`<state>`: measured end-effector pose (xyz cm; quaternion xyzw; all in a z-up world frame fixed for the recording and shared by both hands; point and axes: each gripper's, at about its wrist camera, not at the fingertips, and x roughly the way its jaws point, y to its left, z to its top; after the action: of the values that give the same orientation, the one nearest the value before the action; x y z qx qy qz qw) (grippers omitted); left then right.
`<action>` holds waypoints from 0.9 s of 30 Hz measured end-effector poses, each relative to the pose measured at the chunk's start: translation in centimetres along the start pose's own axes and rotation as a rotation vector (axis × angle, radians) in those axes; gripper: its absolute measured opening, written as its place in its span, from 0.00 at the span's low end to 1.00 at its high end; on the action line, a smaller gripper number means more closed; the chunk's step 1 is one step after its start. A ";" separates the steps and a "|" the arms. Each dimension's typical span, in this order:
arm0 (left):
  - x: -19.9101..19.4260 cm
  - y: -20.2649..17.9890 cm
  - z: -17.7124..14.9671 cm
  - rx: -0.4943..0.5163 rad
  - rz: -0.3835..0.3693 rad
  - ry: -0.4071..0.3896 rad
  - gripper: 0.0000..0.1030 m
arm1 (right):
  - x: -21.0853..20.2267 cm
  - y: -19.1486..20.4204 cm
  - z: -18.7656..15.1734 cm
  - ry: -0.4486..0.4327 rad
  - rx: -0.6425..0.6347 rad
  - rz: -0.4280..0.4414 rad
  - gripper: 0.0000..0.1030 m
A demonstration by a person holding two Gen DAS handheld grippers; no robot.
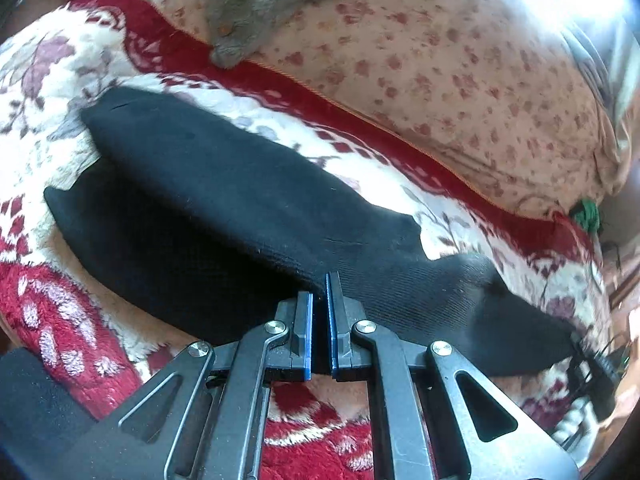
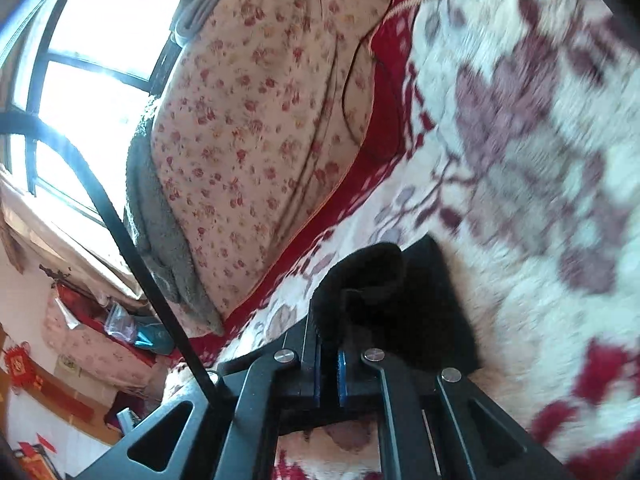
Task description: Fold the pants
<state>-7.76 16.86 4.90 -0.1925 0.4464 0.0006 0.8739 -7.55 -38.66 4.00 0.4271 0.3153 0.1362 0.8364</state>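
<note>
While lying across the red-and-white floral blanket point(image 1: 60, 80), black pants point(image 1: 208, 184) appear doubled lengthwise, one layer over the other. Left gripper point(image 1: 320, 284) clamped on the near edge; right gripper point(image 2: 329, 336) clamped on a bunched end of the cloth. Judged mid-fold: crosswise folds and flattening outstanding.

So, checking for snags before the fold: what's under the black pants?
The black pants lie on a red-and-white floral blanket. Whatever is directly beneath them is hidden.
</note>
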 end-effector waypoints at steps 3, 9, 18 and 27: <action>1.3 -0.2 -0.6 0.010 0.034 0.017 0.05 | 0.4 -0.6 0.0 0.032 -0.021 -0.058 0.05; 2.1 1.4 -0.9 -0.053 -0.014 0.045 0.06 | 1.4 -1.4 -0.2 0.074 -0.049 -0.258 0.23; -0.7 3.5 -0.7 -0.107 -0.054 0.020 0.10 | -2.3 3.0 1.5 -0.069 -0.164 -0.289 0.24; -4.8 9.2 0.5 -0.198 0.027 -0.090 0.34 | 8.0 13.6 -5.0 0.284 -0.343 0.130 0.30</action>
<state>-11.84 26.38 5.86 -0.2719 0.4071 0.0652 0.8696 -4.05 -23.43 9.43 0.2747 0.3740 0.3003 0.8334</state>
